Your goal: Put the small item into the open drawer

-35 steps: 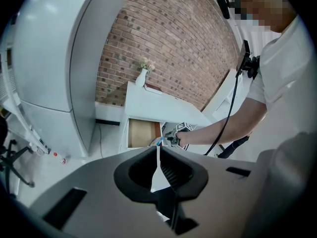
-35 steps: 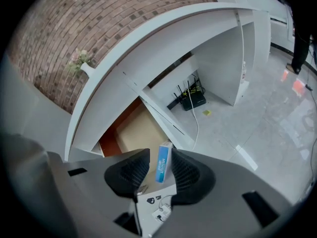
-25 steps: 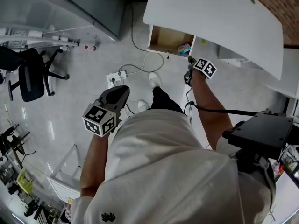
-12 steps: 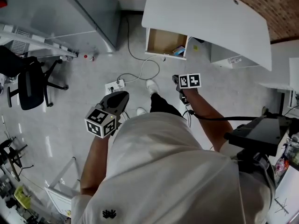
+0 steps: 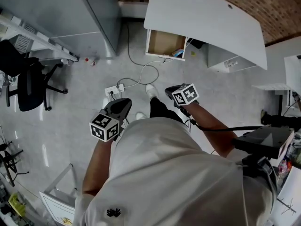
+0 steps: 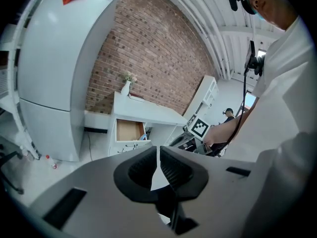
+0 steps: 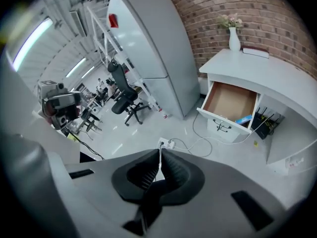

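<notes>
One small item (image 5: 178,53) lies at the right edge of the open drawer (image 5: 162,40) under the table (image 5: 207,18). Well apart from it, the right hand-held gripper (image 7: 159,158) has just been closing on nothing, and the left hand-held gripper (image 6: 158,157) is closed and empty. A hard shove on the drawer might jolt the item about.

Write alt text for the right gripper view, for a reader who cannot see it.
The right gripper, whose jaws have just been closing, is shut and empty. Beyond it an open drawer in a white desk holds a small blue item.
</notes>
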Tool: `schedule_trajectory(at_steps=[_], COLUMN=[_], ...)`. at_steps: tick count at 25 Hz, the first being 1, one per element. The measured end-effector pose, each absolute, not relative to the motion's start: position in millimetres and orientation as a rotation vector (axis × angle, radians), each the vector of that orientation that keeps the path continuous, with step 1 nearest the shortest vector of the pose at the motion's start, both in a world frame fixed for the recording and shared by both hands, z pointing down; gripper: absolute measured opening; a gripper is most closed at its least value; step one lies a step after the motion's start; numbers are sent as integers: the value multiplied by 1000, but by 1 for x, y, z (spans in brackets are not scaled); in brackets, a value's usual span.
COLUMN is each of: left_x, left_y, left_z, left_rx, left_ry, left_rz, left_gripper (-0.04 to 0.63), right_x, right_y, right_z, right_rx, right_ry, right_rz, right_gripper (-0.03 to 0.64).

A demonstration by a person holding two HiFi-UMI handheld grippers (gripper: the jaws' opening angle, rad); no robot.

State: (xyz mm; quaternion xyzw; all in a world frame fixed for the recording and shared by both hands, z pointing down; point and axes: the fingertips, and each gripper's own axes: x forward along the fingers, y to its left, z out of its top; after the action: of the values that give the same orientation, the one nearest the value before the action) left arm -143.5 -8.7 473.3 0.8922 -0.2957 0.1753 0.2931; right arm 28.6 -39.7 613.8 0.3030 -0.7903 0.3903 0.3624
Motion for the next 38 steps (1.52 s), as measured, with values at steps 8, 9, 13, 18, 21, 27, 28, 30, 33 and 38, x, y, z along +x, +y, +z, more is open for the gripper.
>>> schedule_trajectory(at_steps=[8,9,13,18,21,27,28,30,33,38], left_x=[-152,-153,-157,-164,-166,-171,-171,-171,-171,-170], left_y=[31,35,48,60,67,76,77,78,80,88], left_z=[476,476,477,479,482,483,483,484,485,489], left_rx=[2374,2372,2356,2347,2343,2342,2340,2340,2340,2338], left_ry=[-802,-804,-817,-820,-820,-832,-834,-838,-841,-832], left_rz=[428,424,414,414,419,424,425,426,424,432], left_gripper=[37,37,37,36,37,37,37,37,37,37], right_x=[2,-2,-15,-27,-30,-37,-38,-40,-42,-43], right_y=[32,38,57,63,68,73,73,73,75,83], right_z=[593,591,582,574,572,566,564,563,563,562], right_rx=[740,726,672,658,659,652,647,639,634,635], right_ry=[-2093,-2099,-2131,-2152,-2155,-2188,-2194,-2204,-2212,-2220], right_rz=[934,930,891,832,815,809,801,784,778,770], right_gripper=[34,34,32,31,31,31,31,31,29,29])
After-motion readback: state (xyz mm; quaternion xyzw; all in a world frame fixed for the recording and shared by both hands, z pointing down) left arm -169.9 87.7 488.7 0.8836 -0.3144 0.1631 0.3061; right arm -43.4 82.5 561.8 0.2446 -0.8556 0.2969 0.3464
